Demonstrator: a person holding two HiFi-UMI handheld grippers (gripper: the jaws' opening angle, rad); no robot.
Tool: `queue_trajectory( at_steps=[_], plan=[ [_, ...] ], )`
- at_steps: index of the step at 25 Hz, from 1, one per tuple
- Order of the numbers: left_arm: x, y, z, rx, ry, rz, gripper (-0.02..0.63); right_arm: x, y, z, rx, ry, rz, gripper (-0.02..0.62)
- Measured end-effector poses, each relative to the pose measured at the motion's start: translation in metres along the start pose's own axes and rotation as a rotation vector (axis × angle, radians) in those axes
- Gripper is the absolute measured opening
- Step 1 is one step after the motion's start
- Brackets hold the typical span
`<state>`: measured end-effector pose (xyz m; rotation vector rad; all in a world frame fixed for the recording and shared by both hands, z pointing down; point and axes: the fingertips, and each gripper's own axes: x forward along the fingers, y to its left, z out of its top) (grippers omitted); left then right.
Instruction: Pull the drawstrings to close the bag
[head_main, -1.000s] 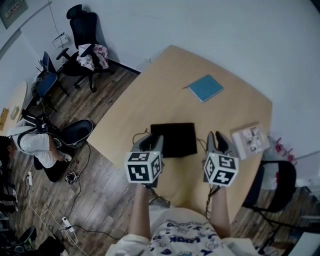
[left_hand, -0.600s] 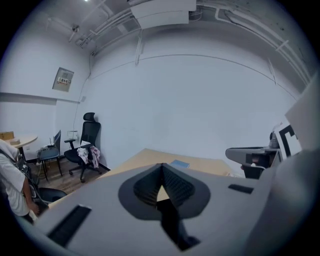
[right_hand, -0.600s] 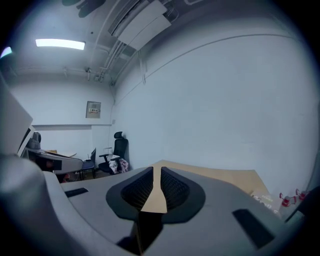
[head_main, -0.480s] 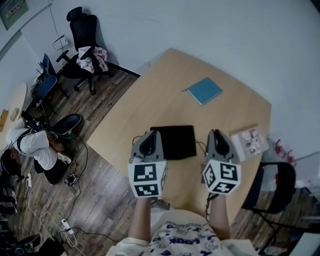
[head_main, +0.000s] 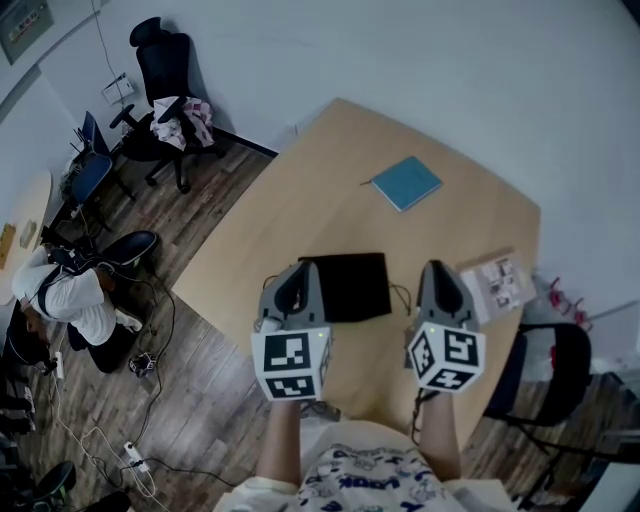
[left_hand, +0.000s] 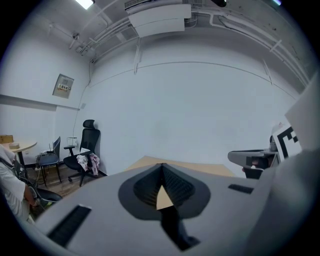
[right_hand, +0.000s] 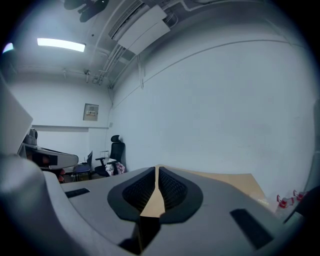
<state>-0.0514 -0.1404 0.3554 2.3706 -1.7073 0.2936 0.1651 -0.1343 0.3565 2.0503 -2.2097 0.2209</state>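
A flat black bag lies on the wooden table, with thin drawstring cords showing at its sides. Both grippers hover above the table's near edge, level and pointing at the far wall. My left gripper is over the bag's left edge, jaws together, and no cord shows between them. My right gripper is to the right of the bag. Its jaws are closing and their tips meet, with no cord seen between them. Neither gripper view shows the bag.
A blue book lies at the table's far side and a printed leaflet at its right edge. A black office chair stands at the back left, another chair at the right. A person crouches on the floor among cables.
Both grippers drew slightly back toward me and their marker cubes turned. Both pairs of jaws look narrower than before. The person on the floor shifted left.
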Motion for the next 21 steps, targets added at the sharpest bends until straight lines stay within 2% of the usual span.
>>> queue_trajectory(
  at_steps=[21],
  plan=[
    [0.0037,0.0027,0.0029,0.038,-0.007,0.019,0.003,0.0043,0.0004,0.0066,-0.021,-0.022,0.011,0.023]
  ],
)
